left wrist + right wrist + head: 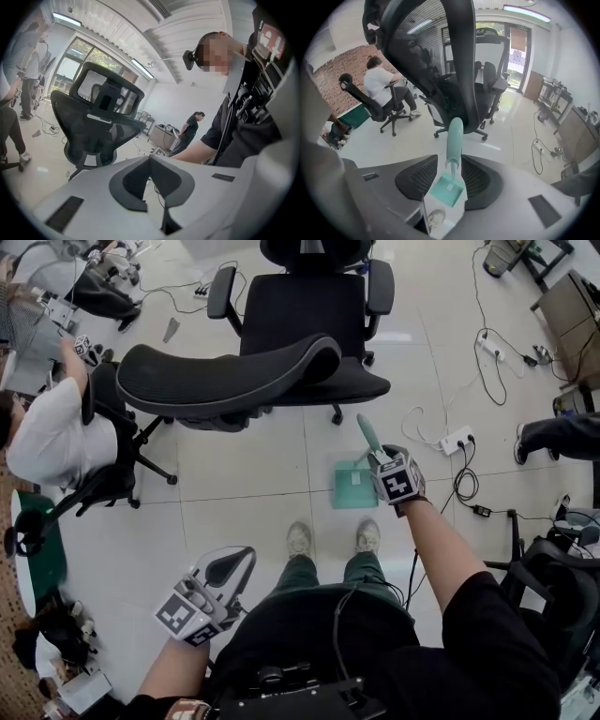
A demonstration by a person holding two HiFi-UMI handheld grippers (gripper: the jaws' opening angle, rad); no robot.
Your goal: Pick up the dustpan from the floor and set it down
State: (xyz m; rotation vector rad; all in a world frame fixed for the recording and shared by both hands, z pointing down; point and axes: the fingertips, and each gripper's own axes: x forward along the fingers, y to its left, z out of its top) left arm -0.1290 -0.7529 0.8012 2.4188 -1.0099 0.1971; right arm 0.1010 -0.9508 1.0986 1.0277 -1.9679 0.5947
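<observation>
dustpan (354,488): 1 | claws: 2, left claw (234,568), right claw (375,456) | seated person (47,427): 1
</observation>
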